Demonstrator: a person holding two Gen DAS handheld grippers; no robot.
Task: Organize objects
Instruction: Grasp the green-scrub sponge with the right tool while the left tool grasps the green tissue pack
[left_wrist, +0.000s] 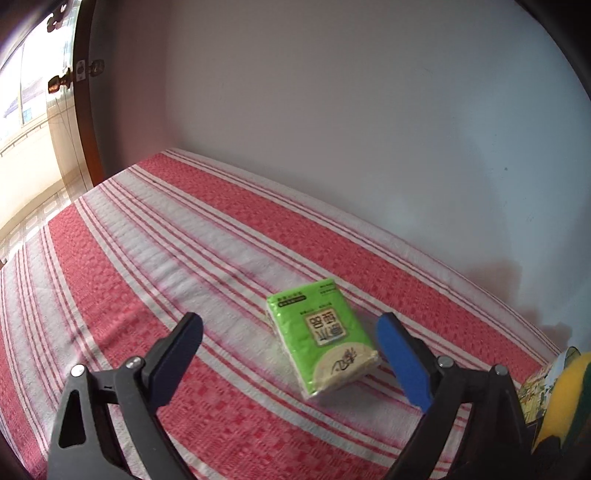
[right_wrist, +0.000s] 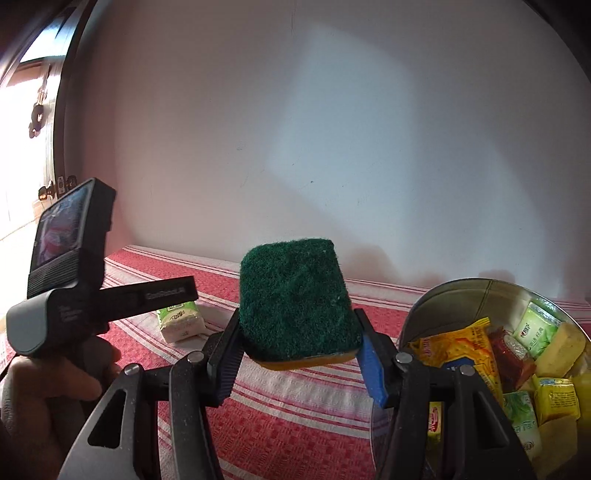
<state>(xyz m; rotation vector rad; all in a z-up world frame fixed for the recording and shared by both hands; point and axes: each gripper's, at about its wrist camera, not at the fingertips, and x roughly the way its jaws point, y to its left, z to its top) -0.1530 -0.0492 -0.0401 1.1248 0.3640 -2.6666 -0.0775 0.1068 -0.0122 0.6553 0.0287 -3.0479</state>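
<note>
Plainly green-topped, yellow-bottomed sponge (right_wrist: 295, 306)

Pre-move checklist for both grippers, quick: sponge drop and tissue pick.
1. Right gripper clamped on the green-and-yellow scouring sponge: ok.
2. Sponge over the round metal bowl: not ok, it hangs left of the rim.
3. Room in the bowl: cannot tell, packets already fill what shows.
4. Left gripper open: ok.
5. Green tissue pack between the left fingers: ok, no contact yet.
6. Pack flat on the red-and-white striped cloth: ok.
</note>
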